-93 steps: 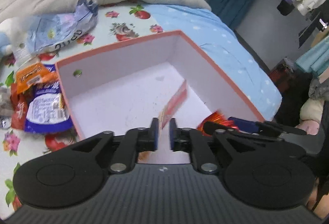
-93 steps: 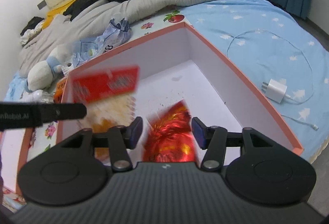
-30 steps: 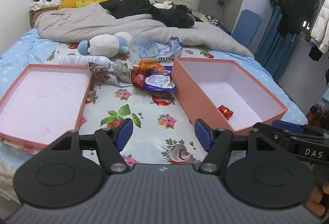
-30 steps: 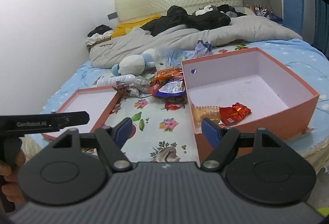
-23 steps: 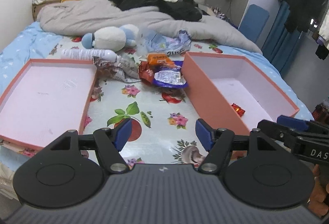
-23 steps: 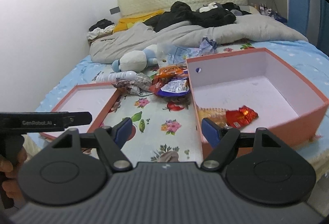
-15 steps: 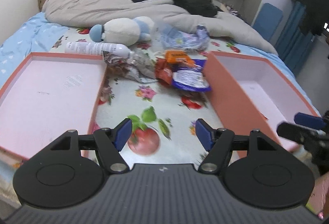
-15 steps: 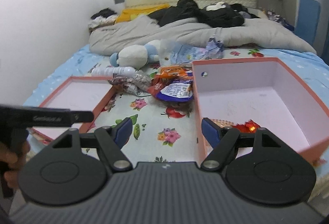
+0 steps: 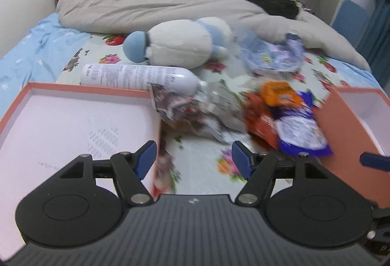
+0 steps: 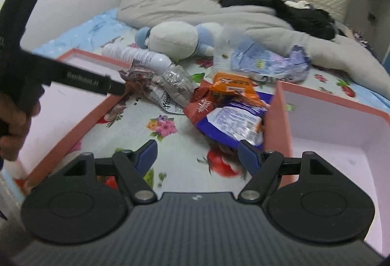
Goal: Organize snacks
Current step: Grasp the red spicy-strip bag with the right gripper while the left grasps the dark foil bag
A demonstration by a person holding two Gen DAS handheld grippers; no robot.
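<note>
A pile of snack packets lies on the floral sheet between two pink boxes: a blue-and-white packet [image 9: 301, 135] [image 10: 232, 123], an orange packet [image 9: 277, 91] [image 10: 230, 84], a red-brown packet [image 10: 202, 103] and a crumpled silver wrapper [image 9: 192, 112] [image 10: 170, 85]. The deep box [image 10: 280, 119] [image 9: 341, 124] stands right of the pile. The shallow box lid [image 9: 80, 92] [image 10: 80, 124] lies left. My left gripper [image 9: 191, 159] is open and empty, low over the sheet near the lid's corner. My right gripper [image 10: 197, 155] is open and empty, just short of the blue packet.
A white spray can [image 9: 136, 76] and a white-and-blue plush toy [image 9: 180, 44] lie behind the pile. A crumpled pale blue bag [image 10: 268, 61] lies beyond the deep box. A grey duvet [image 9: 146, 2] and dark clothes cover the back of the bed.
Both grippers have moved forward and down toward the snack pile, which now fills the views. Both stay open and empty. The snacks inside the deep box are out of view.
</note>
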